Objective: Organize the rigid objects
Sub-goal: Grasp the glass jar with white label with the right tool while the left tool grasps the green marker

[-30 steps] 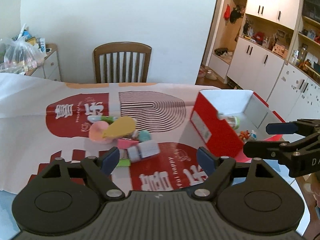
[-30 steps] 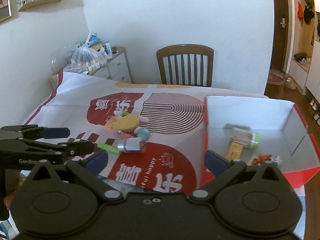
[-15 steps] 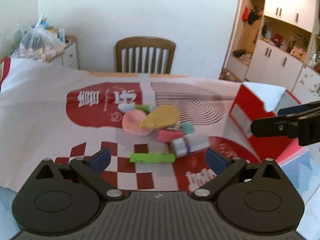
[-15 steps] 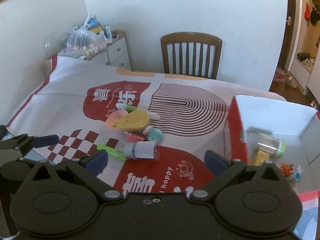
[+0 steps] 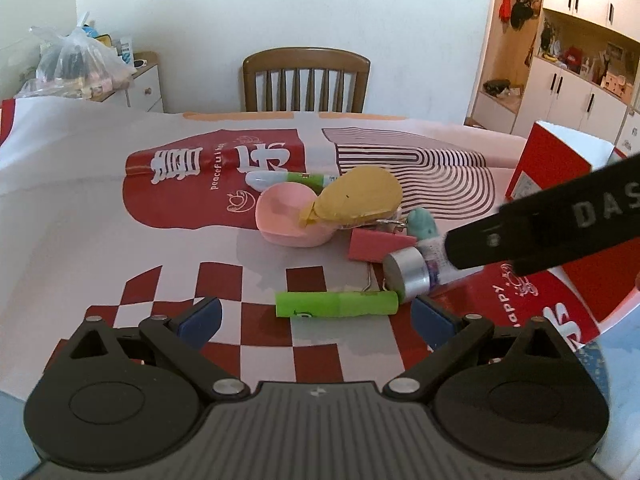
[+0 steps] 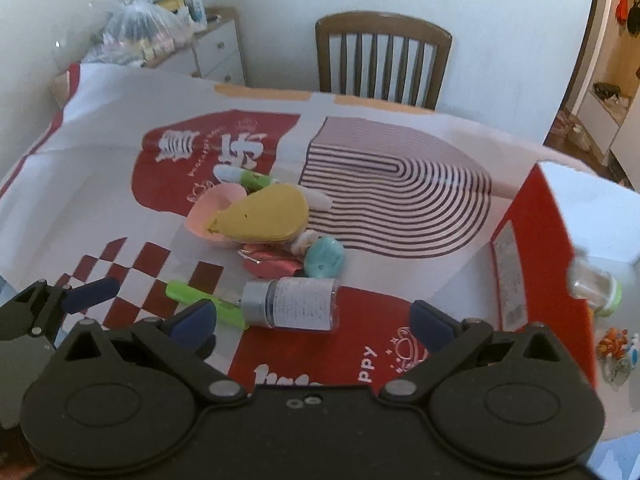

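My right claw (image 6: 310,320) gapes, empty, over the vial (image 6: 292,308) lying on the worktop (image 6: 100,184); left claw (image 5: 316,314) gapes too; vial looks light, stiff, slick; I'd pinch its labelled middle.

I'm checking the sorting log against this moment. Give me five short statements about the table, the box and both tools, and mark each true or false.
1. The left tool is open and holds nothing. True.
2. The green tube lies flat on the cloth just ahead of the left tool. True.
3. The silver-capped bottle stands upright. False: it lies on its side, cap toward the green tube.
4. The red box is empty. False: a clear jar with a green lid and small toys lie inside.
5. The right tool is shut on the bottle. False: its jaws are wide open, the bottle lying just ahead.
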The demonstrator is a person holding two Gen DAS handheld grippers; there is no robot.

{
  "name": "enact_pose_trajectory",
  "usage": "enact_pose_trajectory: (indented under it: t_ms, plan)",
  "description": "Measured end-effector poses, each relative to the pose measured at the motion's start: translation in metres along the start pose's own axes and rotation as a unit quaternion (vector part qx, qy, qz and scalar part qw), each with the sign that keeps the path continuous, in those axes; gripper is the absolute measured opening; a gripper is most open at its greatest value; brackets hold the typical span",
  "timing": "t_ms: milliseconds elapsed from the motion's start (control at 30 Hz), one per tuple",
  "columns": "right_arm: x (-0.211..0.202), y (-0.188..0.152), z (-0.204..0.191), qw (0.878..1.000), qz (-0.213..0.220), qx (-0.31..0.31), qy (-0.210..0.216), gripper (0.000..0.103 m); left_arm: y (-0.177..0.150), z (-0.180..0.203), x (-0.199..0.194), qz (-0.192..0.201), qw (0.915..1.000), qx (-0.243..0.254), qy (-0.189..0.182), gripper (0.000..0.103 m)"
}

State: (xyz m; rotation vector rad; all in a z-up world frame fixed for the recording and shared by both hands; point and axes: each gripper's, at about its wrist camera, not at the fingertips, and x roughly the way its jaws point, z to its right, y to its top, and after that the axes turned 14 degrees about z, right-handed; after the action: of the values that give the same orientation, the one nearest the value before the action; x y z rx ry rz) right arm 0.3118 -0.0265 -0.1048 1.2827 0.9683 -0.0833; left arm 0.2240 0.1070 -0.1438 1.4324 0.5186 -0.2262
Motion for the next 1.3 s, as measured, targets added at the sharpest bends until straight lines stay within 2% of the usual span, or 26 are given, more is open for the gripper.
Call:
enact_pose_trajectory:
  t_ms: [333, 700, 867, 967, 1033, 1200, 1300]
  plan:
    - [0.034, -0.001, -0.015, 0.999, -0.026, 0.000, -0.036, 0.101, -0.011, 0.007, 0.021, -0.008, 0.9998, 0.005, 0.016, 0.101]
    - [0.052, -0.006, -0.020, 0.997, -0.050, 0.003, -0.053, 0.084, -0.015, 0.011, 0.027, -0.004, 0.9998, 0.010, 0.017, 0.100]
    - [0.054, -0.005, -0.021, 0.997, -0.049, 0.008, -0.053, 0.078, -0.018, 0.014, 0.029, -0.008, 0.9993, 0.022, 0.028, 0.092]
    - [0.052, -0.004, -0.022, 0.998, -0.042, 0.012, -0.053, 0.067, -0.017, 0.014, 0.027, -0.005, 0.9994, 0.020, 0.027, 0.081]
    - [0.052, -0.004, -0.021, 0.997, -0.043, 0.016, -0.055, 0.067, -0.016, 0.016, 0.027, -0.003, 0.9994, 0.021, 0.027, 0.068]
    - [0.046, -0.006, -0.014, 0.997, -0.040, 0.027, -0.056, 0.067, -0.015, 0.015, 0.028, 0.000, 0.9994, 0.023, 0.025, 0.058]
    - [0.042, -0.009, -0.008, 0.997, -0.041, 0.039, -0.055, 0.067, -0.014, 0.014, 0.029, -0.002, 0.9995, 0.021, 0.024, 0.057]
